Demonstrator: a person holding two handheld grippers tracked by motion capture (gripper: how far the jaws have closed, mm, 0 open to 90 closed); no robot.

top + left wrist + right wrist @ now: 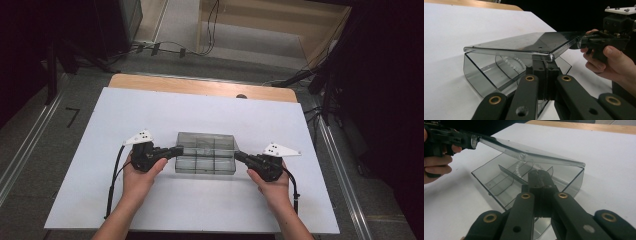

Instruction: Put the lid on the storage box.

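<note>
Light falls from above, and the white sheet on the table point(150, 115) is the brightest area in the high view, while the floor and the room's corners sink into near black. That view is soft and slightly grainy, with faint shadows under the hands. In the left gripper view the clear box lid point(524, 45) carries a pale sheen and dark reflections; the background is black. In the right gripper view the lid point(529, 152) edge glints, and the near black arms look slightly soft.
</note>
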